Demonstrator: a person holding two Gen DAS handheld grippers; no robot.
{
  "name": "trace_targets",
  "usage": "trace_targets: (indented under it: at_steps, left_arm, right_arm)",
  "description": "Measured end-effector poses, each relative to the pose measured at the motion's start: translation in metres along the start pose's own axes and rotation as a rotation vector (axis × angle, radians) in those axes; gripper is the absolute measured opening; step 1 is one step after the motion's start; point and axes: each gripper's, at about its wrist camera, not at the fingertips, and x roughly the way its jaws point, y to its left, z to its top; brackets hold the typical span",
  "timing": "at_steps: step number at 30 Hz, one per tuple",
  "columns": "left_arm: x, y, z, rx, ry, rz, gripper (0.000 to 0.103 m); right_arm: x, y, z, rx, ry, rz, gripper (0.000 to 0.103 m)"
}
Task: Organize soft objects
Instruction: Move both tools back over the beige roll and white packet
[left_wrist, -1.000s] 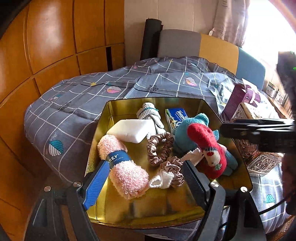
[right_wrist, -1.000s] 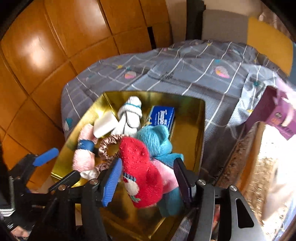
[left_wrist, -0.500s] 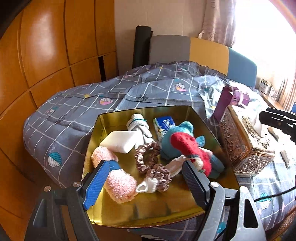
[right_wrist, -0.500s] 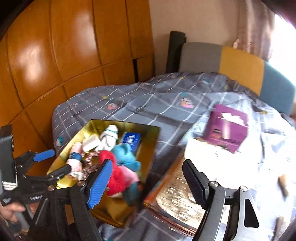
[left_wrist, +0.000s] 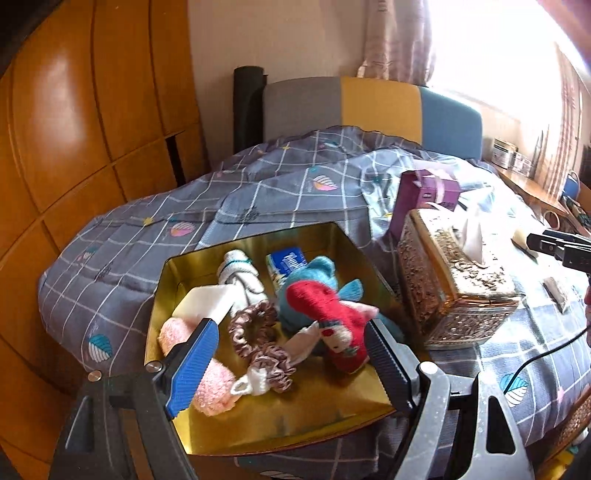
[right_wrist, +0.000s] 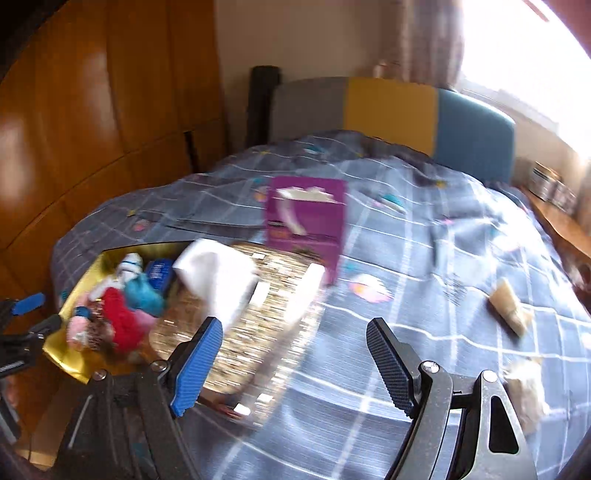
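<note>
Lying heaped in the gold tray (left_wrist: 258, 424), the soft things sit together: a red sock (left_wrist: 325, 314) on a teal plush (left_wrist: 317, 273), a pink rolled towel (left_wrist: 207, 384), brown scrunchies (left_wrist: 255, 328), a white rolled sock (left_wrist: 240, 275) and a white sponge (left_wrist: 203, 306). The left gripper (left_wrist: 291, 363) hovers just over the tray's near side, jaws wide apart and holding nothing, with the scrunchies and red sock seen between its fingers. The right gripper (right_wrist: 295, 363) is well off to the side, over the grey checked bedspread (right_wrist: 424, 258) past the ornate gold tissue box (right_wrist: 258, 306); its jaws have just been opening and stand wide, nothing between them. A purple box (right_wrist: 306, 218) stands behind the tissue box.
</note>
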Motion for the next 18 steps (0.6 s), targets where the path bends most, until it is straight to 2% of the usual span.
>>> trace_targets:
  at_steps: [7, 13, 18]
  left_arm:
    - [-0.012, -0.032, 0.013, 0.074, -0.034, -0.075, 0.082]
    - [-0.021, -0.069, 0.026, 0.169, -0.074, -0.19, 0.082]
    - [-0.019, -0.101, 0.031, 0.236, -0.069, -0.26, 0.082]
  right_arm:
    - [-0.008, -0.073, -0.02, 0.14, 0.04, -0.09, 0.085]
    - [-0.025, -0.145, -0.035, 0.312, 0.059, -0.167, 0.088]
    - [-0.048, -0.215, -0.045, 0.452, 0.073, -0.233, 0.097]
